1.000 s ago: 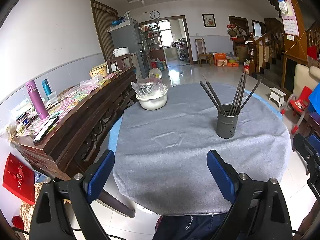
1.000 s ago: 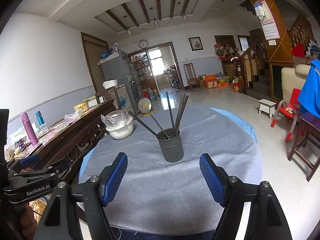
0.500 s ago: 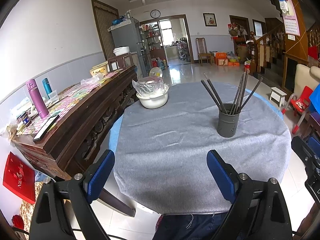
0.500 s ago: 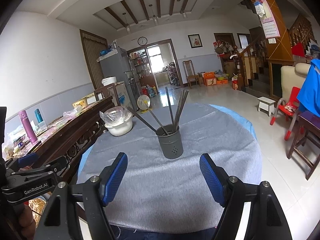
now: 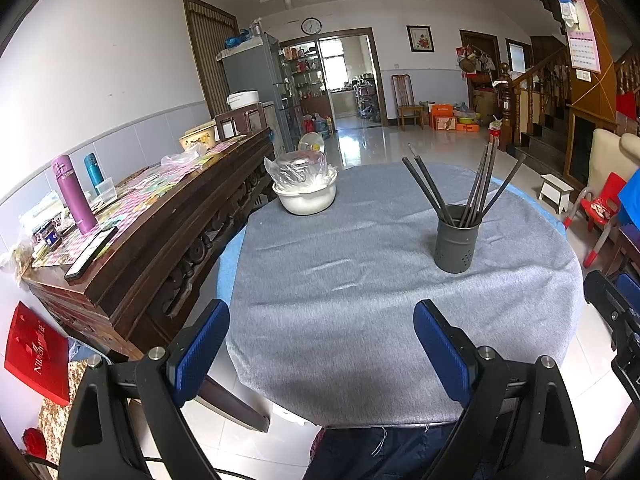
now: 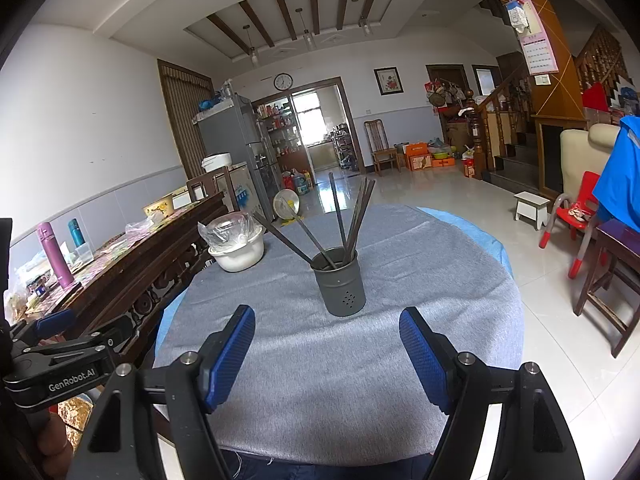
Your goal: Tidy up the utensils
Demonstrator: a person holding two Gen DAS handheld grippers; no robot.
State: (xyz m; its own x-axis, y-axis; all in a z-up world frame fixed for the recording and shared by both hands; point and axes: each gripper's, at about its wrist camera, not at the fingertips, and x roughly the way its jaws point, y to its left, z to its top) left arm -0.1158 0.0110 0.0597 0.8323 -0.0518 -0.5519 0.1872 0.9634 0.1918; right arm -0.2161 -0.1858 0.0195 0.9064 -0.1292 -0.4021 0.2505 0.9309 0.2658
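A dark grey perforated utensil holder (image 5: pixel 457 240) stands upright on the round table's grey cloth (image 5: pixel 360 280), with several dark chopsticks (image 5: pixel 476 188) fanned out of it. It also shows in the right wrist view (image 6: pixel 340 286) with the chopsticks (image 6: pixel 344 216). My left gripper (image 5: pixel 320 344) is open and empty above the table's near edge. My right gripper (image 6: pixel 326 350) is open and empty, a short way in front of the holder.
A white bowl covered with clear plastic (image 5: pixel 306 190) sits at the table's far left. A dark wooden sideboard (image 5: pixel 152 232) with bottles and clutter runs along the left. A wooden chair (image 6: pixel 608 280) and a red child's chair (image 6: pixel 576 216) stand to the right.
Both grippers have drifted slightly; the holder sits a little higher and closer in the right wrist view. Both stay open and empty.
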